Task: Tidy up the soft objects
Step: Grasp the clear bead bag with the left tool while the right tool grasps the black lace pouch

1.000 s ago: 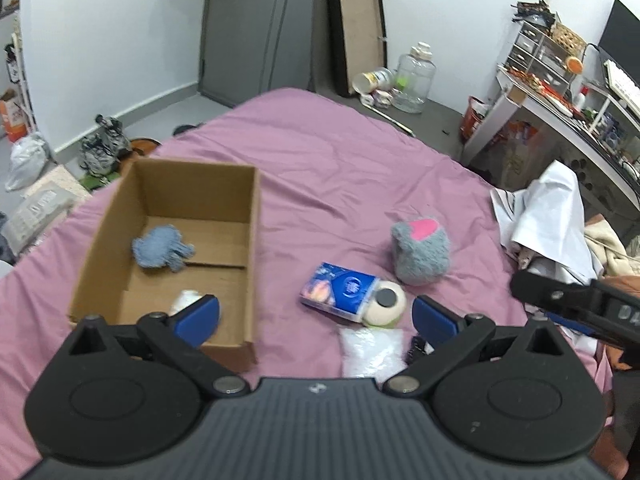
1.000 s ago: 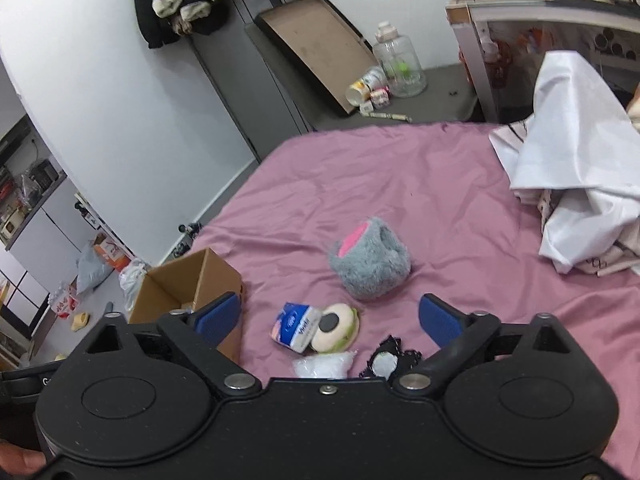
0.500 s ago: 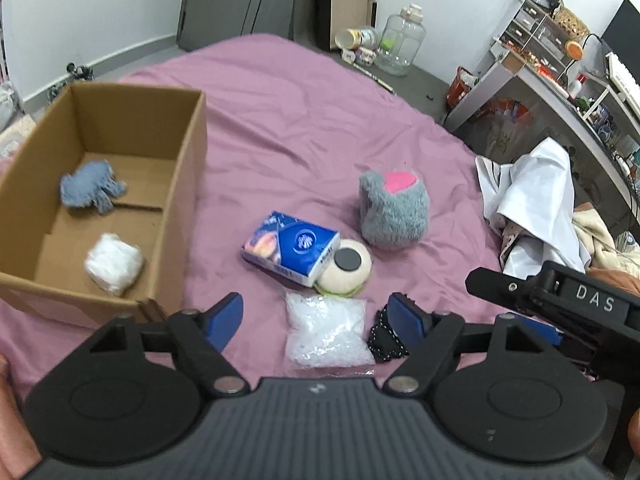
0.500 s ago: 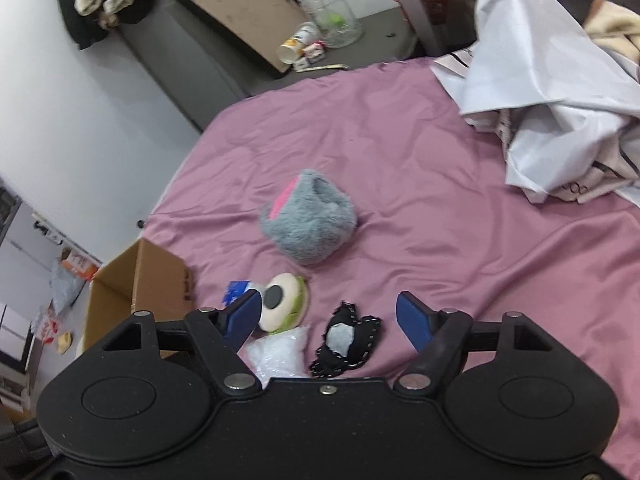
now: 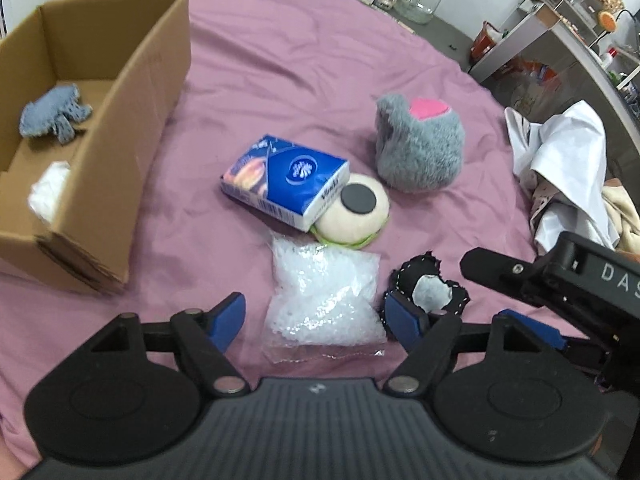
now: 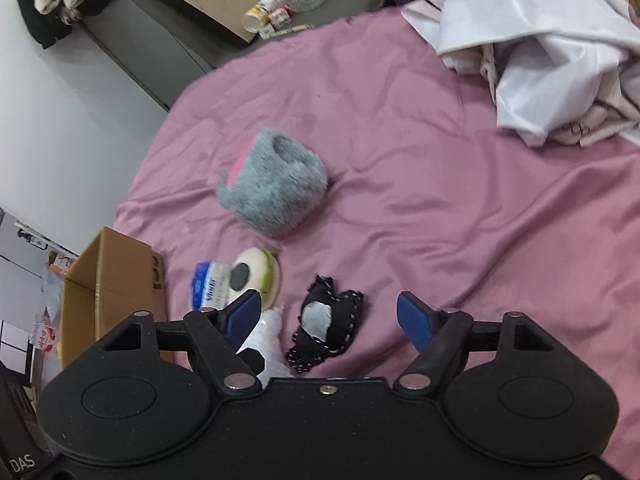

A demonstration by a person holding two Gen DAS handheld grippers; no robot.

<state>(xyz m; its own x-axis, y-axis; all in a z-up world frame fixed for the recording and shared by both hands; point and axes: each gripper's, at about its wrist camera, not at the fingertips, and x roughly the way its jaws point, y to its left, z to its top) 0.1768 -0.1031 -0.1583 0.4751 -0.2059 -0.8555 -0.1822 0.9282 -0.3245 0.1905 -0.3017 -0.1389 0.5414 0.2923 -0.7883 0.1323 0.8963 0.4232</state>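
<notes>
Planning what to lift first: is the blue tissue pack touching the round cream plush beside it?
Touching. In the left wrist view the tissue pack has one corner lying over the cream plush, with no bedsheet visible between them.

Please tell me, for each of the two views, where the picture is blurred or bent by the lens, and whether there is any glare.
Left wrist view: the cardboard box is smeared at its near corner, the clear plastic bag gives small glints, and the desk edge at the right bows from the fisheye. Right wrist view: the grey plush toy looks softly blurred, walls curve at the left, no strong glare.
</notes>
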